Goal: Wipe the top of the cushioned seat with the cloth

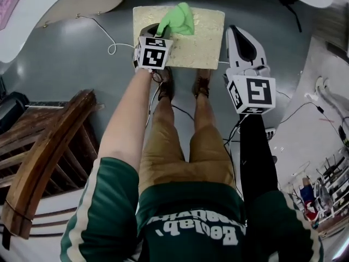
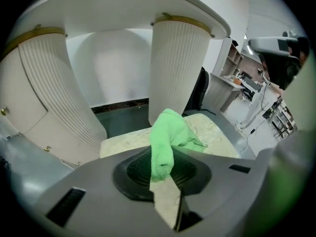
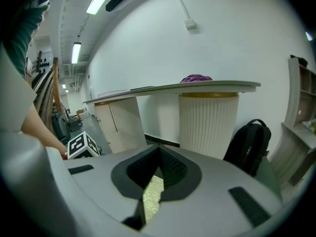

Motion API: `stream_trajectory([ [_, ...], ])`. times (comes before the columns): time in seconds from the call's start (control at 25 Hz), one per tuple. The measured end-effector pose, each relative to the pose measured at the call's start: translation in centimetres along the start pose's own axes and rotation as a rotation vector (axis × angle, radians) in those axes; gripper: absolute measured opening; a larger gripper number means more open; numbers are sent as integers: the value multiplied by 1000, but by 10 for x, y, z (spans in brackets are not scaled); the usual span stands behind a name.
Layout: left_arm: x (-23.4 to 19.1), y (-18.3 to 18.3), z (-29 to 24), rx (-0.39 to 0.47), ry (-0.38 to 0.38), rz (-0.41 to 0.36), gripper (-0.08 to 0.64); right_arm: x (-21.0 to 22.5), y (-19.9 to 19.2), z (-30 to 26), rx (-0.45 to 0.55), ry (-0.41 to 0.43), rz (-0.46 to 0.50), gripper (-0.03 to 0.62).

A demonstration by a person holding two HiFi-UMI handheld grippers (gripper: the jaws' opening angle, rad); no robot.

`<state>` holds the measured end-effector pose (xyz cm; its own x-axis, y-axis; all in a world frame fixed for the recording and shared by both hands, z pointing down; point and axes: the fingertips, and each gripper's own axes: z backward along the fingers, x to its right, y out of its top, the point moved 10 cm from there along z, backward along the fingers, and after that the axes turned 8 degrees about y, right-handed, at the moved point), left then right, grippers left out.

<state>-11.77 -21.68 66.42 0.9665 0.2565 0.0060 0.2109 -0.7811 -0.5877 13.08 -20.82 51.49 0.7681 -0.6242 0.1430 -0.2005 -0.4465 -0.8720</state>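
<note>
The cushioned seat [image 1: 204,42] is a pale yellow patterned square on the grey floor, just beyond the person's shoes. A bright green cloth [image 1: 179,19] lies bunched on its far left part. My left gripper [image 1: 159,33] hovers over the seat's left near corner, shut on one end of the cloth [image 2: 170,132], which rises from between the jaws and drapes forward onto the seat [image 2: 212,135]. My right gripper [image 1: 244,43] hangs just off the seat's right edge, shut with nothing in it. A sliver of the seat [image 3: 152,196] shows below its jaws.
A dark wooden chair [image 1: 49,157] stands at the left. White ribbed table pedestals [image 2: 180,68] rise behind the seat. A white cable [image 1: 109,42] loops on the floor to the seat's left. A black backpack [image 3: 249,142] leans by a pedestal.
</note>
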Motion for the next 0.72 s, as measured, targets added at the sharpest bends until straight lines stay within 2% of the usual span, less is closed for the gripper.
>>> stream_trajectory([
  [0.36,-112,-50,32,-44,135,61,78,-48,20,-35,-27,76,45,8],
  [0.56,-159,-80,51,-102,267,167,78,-58,26,-39,-34,89,62,8],
  [0.72,-174,-88,77,-47,319,190,78,-56,24,-36,-37,86,66,8],
])
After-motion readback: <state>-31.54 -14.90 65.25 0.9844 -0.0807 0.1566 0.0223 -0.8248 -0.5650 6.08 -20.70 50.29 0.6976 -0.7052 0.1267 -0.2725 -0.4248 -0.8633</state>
